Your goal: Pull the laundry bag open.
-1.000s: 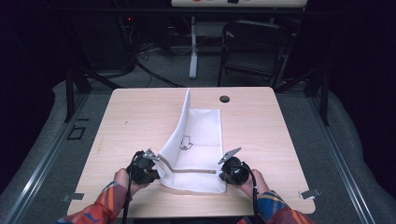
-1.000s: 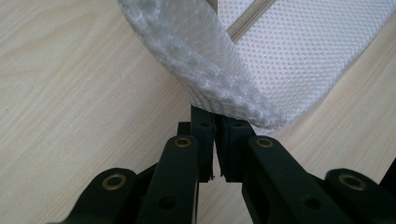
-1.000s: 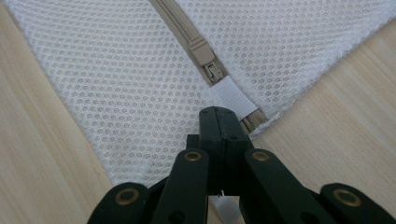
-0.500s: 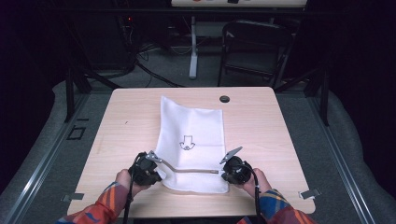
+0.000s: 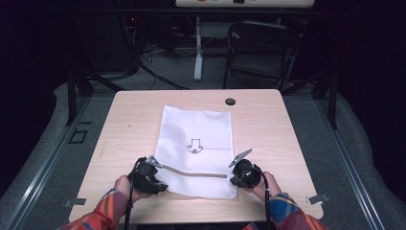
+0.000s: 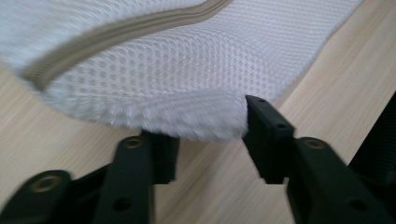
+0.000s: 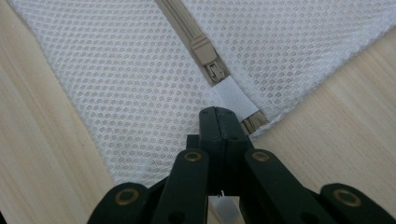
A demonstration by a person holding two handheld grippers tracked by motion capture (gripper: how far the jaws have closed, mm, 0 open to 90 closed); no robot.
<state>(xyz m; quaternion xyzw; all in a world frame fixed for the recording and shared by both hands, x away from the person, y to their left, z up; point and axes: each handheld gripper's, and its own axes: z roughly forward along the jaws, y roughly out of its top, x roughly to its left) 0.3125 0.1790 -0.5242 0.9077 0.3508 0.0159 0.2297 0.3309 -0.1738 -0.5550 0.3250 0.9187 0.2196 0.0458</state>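
A white mesh bag [image 5: 197, 125] with a small arrow print lies flat on the wooden table [image 5: 273, 129]. Its beige zipper [image 5: 196, 173] runs across the near end. My left gripper [image 5: 159, 173] is at the bag's near left corner. Its jaws have just been opening and now stand apart, with the bag's fuzzy edge [image 6: 201, 116] lying loose between them, so my left gripper [image 6: 210, 140] is open. My right gripper [image 5: 233, 178] is shut on the bag's right edge beside the zipper pull [image 7: 208, 58]. The white tab [image 7: 233, 100] runs under the closed tips of my right gripper [image 7: 215, 117].
A round cable hole [image 5: 230, 101] sits near the table's far edge. Behind the table stand a dark chair [image 5: 261, 48] and a white post [image 5: 197, 48] among floor cables. Bare wood shows left and right of the bag.
The bag's far part, lifted and folded upright a second ago, has dropped flat on the table. The left jaws have parted from the bag's corner. Both hands stayed in place.
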